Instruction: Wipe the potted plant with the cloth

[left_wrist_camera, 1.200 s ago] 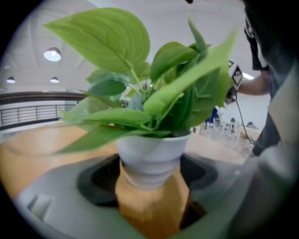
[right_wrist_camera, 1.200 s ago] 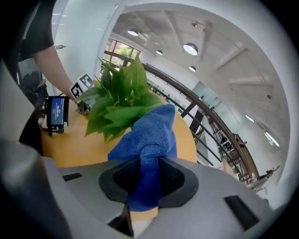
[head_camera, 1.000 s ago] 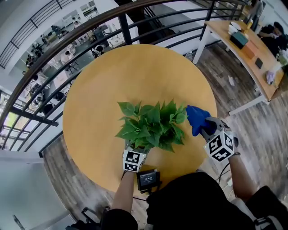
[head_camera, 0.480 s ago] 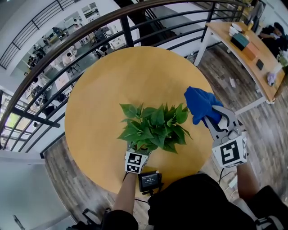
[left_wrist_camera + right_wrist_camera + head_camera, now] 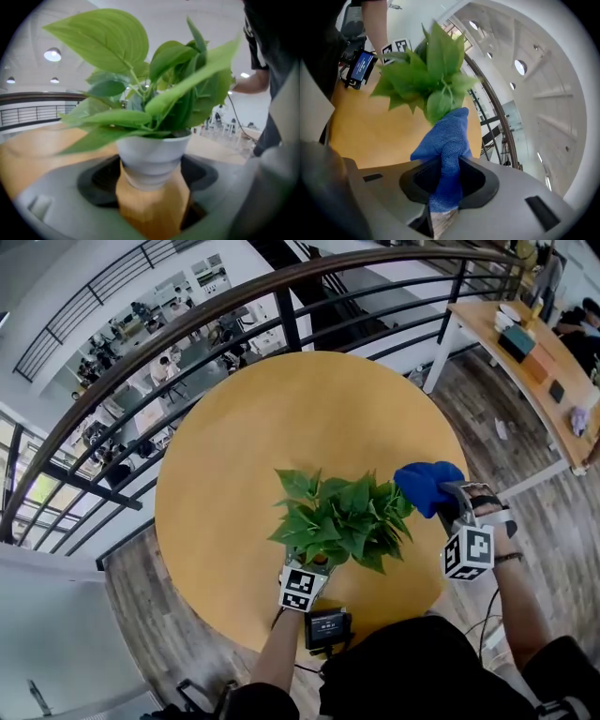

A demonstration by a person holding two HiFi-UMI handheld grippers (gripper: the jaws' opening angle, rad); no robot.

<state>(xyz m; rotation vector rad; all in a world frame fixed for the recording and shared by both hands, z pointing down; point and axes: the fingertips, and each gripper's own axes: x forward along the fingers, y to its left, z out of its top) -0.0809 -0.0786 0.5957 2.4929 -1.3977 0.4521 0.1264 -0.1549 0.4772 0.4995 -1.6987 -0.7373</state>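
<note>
Two grippers at work, one per hand. The left gripper (image 5: pixel 314 566) (image 5: pixel 152 197) reached in from the near edge on a bare forearm (image 5: pixel 279 652), marker cube up, its jaws closed in on the foot of the white pot (image 5: pixel 151 157) from both sides and apparently clasping it. The right gripper (image 5: pixel 452 504) (image 5: pixel 443 206) came in from the right, wrist bent inward, jaws clenched on a blue cloth (image 5: pixel 427 486) (image 5: pixel 445 138). The cloth's loose end bunched out ahead of the jaws and lay against the rightmost leaves.

One potted plant (image 5: pixel 342 521) (image 5: pixel 154 93) (image 5: pixel 426 75): broad, pointed, bright green leaves spread wide enough to hide the pot in the head view. The pot was ribbed and tapered downward. It stood upright on the near right part of a round yellow-brown table (image 5: pixel 262 427) (image 5: pixel 28 150) (image 5: pixel 370 131).

One small screen device (image 5: pixel 328 626) (image 5: pixel 360 65) lay at the table's near edge, just beside the left gripper. A dark curved railing (image 5: pixel 187 324) ran beyond the far edge. A long wooden desk (image 5: pixel 534 362) with small items stood far right, on a plank floor (image 5: pixel 525 512). Nothing lay between the cloth and the leaves.
</note>
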